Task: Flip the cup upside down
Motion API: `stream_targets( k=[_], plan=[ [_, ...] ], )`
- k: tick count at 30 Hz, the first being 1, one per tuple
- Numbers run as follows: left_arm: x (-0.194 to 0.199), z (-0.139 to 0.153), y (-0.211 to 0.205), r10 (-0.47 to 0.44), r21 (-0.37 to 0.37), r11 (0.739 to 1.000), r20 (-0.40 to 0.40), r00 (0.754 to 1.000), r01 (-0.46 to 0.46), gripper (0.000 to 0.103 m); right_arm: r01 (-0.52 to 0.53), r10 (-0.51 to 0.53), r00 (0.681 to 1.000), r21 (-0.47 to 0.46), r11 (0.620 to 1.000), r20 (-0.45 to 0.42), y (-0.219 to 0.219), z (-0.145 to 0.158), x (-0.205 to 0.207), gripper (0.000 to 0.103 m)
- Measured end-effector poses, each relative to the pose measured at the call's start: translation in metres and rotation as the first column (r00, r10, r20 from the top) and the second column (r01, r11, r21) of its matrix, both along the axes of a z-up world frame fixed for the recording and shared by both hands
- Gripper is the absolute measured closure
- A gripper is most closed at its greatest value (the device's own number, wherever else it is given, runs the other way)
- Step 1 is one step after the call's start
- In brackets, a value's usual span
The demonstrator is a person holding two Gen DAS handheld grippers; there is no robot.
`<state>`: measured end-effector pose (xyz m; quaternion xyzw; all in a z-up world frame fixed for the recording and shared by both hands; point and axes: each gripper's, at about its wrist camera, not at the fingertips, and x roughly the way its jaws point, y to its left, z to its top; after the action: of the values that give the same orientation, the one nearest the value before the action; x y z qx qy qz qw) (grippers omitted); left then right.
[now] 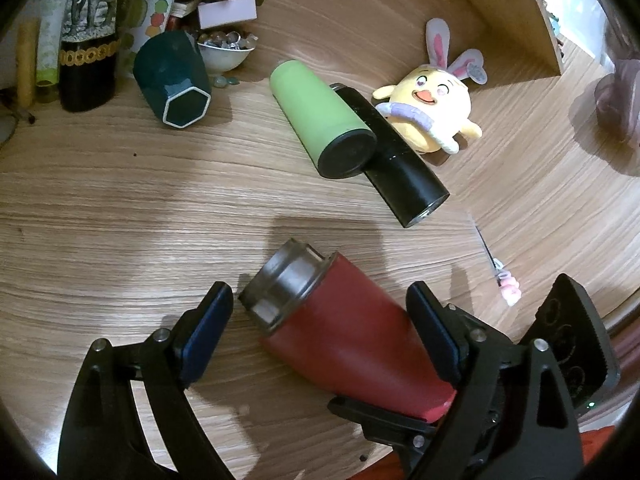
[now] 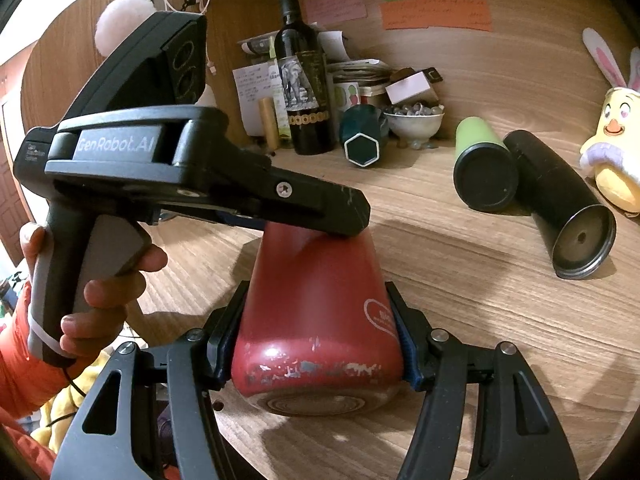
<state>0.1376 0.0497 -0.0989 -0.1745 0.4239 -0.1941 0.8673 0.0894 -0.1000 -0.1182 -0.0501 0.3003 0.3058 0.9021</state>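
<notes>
A red cup [image 1: 344,340] with a grey metal rim lies tilted over the wooden table [image 1: 120,208], rim pointing away in the left wrist view. My right gripper [image 2: 316,348] is shut on the red cup [image 2: 316,320] near its scuffed base, pads on both sides. My left gripper [image 1: 320,328] is open with its jaws spread wide around the cup's upper part; the right pad [image 1: 432,332] is close to the cup and the left pad [image 1: 208,328] stands apart from it. In the right wrist view the left gripper's body [image 2: 280,204] lies across the top of the cup.
A green tumbler [image 1: 324,120] and a black tumbler [image 1: 400,160] lie on their sides in the middle. A dark teal hexagonal cup [image 1: 176,80] lies at the back left beside a wine bottle [image 2: 302,80] and a bowl [image 2: 416,120]. A yellow plush toy [image 1: 432,108] sits to the right.
</notes>
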Motion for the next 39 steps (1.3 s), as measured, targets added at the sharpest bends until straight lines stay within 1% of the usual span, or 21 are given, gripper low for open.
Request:
stream_targets(
  k=[4, 6, 8, 11, 14, 16, 17, 19, 21, 25, 31, 35, 39],
  plan=[
    [-0.004, 0.007, -0.001, 0.025, 0.051, 0.998, 0.03, 0.999, -0.026, 0.014, 0.001, -0.001, 1.0, 0.002, 1.0, -0.003, 0.0, 0.0, 0.0, 0.045],
    [-0.007, 0.012, -0.003, 0.008, 0.06, 0.998, 0.04, 0.999, -0.01, 0.014, 0.001, -0.001, 1.0, 0.005, 1.0, -0.006, 0.0, 0.0, 0.0, 0.045],
    [-0.013, 0.019, -0.005, 0.005, 0.075, 0.997, 0.071, 0.997, -0.01, 0.014, 0.001, -0.001, 1.0, 0.006, 1.0, -0.007, 0.0, -0.001, 0.0, 0.045],
    [-0.023, 0.03, -0.014, -0.003, 0.123, 0.992, 0.12, 0.993, -0.012, 0.015, 0.002, -0.002, 1.0, 0.004, 1.0, -0.008, 0.001, -0.001, 0.0, 0.045],
    [-0.033, 0.037, -0.023, -0.012, 0.169, 0.985, 0.165, 0.986, -0.016, 0.025, -0.001, 0.001, 1.0, 0.005, 1.0, -0.013, 0.0, 0.0, -0.002, 0.044],
    [-0.037, 0.04, -0.028, -0.02, 0.191, 0.981, 0.182, 0.983, -0.015, 0.035, 0.001, -0.001, 1.0, 0.008, 1.0, -0.017, -0.001, 0.0, -0.003, 0.044],
    [-0.039, 0.041, -0.031, -0.026, 0.202, 0.979, 0.187, 0.982, -0.013, 0.038, 0.004, -0.004, 1.0, 0.011, 1.0, -0.019, -0.001, 0.0, -0.005, 0.044],
    [-0.04, 0.04, -0.035, -0.033, 0.213, 0.977, 0.188, 0.982, -0.008, 0.049, 0.006, -0.006, 1.0, 0.011, 1.0, -0.019, -0.002, 0.0, -0.008, 0.044],
    [-0.038, 0.037, -0.037, -0.036, 0.214, 0.977, 0.175, 0.984, -0.002, 0.056, 0.001, -0.001, 1.0, 0.004, 1.0, -0.024, -0.001, -0.002, -0.01, 0.044],
    [-0.04, 0.037, -0.037, -0.024, 0.224, 0.974, 0.183, 0.983, -0.018, 0.064, 0.013, -0.013, 1.0, 0.001, 1.0, -0.025, -0.006, -0.005, -0.016, 0.044],
    [-0.04, 0.034, -0.034, -0.012, 0.222, 0.975, 0.171, 0.985, -0.027, 0.065, 0.034, -0.034, 0.999, 0.015, 0.999, -0.006, -0.013, 0.0, -0.016, 0.045],
    [-0.038, 0.036, -0.031, -0.016, 0.194, 0.981, 0.167, 0.986, -0.017, 0.065, 0.047, -0.047, 0.999, 0.012, 0.999, 0.022, -0.014, 0.007, -0.018, 0.045],
    [-0.038, 0.042, -0.028, -0.008, 0.187, 0.982, 0.186, 0.983, -0.028, 0.065, 0.051, -0.051, 0.997, 0.009, 0.999, 0.065, -0.014, 0.019, -0.021, 0.045]
  ],
)
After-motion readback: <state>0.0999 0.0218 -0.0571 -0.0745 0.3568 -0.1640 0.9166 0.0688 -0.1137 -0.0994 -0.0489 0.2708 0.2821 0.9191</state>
